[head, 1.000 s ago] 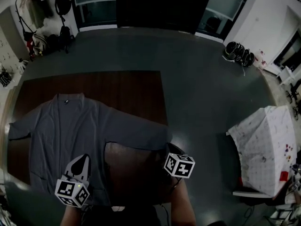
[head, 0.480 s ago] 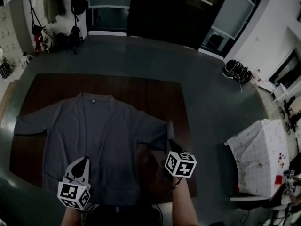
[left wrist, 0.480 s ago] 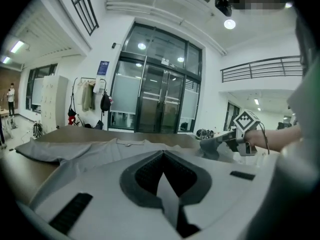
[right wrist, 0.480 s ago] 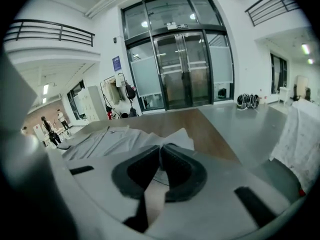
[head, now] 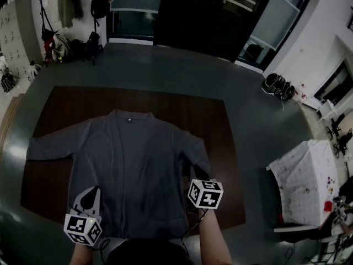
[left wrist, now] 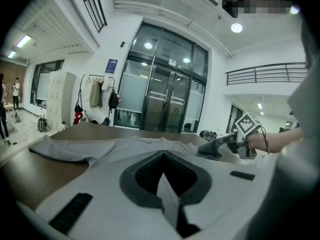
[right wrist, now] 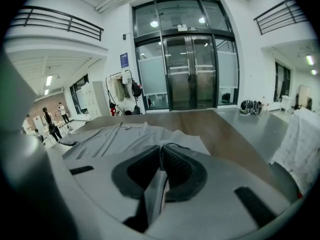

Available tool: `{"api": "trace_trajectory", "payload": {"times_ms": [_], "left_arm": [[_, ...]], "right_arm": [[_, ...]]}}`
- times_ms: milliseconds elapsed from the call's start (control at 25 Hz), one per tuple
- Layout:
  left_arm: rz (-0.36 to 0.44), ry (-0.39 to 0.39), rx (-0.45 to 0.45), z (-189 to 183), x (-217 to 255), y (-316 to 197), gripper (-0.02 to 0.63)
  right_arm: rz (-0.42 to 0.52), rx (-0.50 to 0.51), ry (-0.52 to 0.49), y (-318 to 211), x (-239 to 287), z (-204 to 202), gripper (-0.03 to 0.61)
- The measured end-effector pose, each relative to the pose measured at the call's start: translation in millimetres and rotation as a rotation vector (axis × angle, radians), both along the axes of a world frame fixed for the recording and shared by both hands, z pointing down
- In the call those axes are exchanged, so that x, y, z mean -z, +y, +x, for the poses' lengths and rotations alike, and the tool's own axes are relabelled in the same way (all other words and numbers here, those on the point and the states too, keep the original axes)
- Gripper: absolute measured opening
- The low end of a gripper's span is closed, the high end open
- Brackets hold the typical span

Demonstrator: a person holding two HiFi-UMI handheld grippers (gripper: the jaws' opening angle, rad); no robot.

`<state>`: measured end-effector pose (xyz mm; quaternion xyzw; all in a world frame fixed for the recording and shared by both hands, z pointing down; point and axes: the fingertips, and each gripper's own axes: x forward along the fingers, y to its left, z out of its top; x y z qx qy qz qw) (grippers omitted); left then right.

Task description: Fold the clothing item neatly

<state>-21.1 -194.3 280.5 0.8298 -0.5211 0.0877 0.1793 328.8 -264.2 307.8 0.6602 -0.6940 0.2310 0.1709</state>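
Observation:
A grey open-front garment (head: 132,170) lies flat on the brown table (head: 220,142), collar at the far side and left sleeve (head: 49,148) stretched out. Its right sleeve (head: 196,156) runs down along the body's right edge. My right gripper (head: 191,176) is shut on that sleeve's end. The left gripper view shows the bunched fabric (left wrist: 209,148) in it. My left gripper (head: 91,193) is over the hem's left corner with its jaws shut. Whether cloth is pinched there I cannot tell. In the right gripper view the garment (right wrist: 115,136) spreads beyond the closed jaws (right wrist: 161,148).
A white spattered cloth (head: 309,175) covers a stand on the right. Shoes (head: 281,84) lie on the floor at the far right. Coats and bags (head: 71,15) hang by the glass doors at the far left. Two people (right wrist: 50,121) stand far off.
The right sleeve, stretched out to the right before, now lies drawn in against the body, with the right gripper moved inward holding it. The table sits more centred in view.

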Motion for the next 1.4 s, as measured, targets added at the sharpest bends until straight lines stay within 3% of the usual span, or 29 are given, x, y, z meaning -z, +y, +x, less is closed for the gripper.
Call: {"api": "trace_trajectory", "payload": {"times_ms": [200, 320, 680, 1120, 1400], "left_arm": [[-0.009, 0.052, 0.026, 21.6, -6.0, -1.8, 0.008], [0.003, 0.029, 0.003, 28.1, 6.2, -2.6, 0.008], [0.041, 0.015, 0.145, -76.7, 21.3, -31.5, 0.008], [0.070, 0.083, 0.018, -202.1, 21.7, -75.3, 0.008], [0.045, 0.082, -0.069, -244.8, 9.1, -86.9, 0.008]], "right_arm": [[0.002, 0.006, -0.063, -7.7, -10.9, 4.5, 0.014], [0.023, 0.010, -0.098, -16.0, -0.1, 1.0, 0.014], [0.148, 0.018, -0.085, -44.3, 58.9, -44.8, 0.014], [0.227, 0.024, -0.024, -86.6, 96.0, -201.9, 0.014], [0.127, 0.136, 0.021, -92.8, 46.8, -310.1, 0.014]]}}
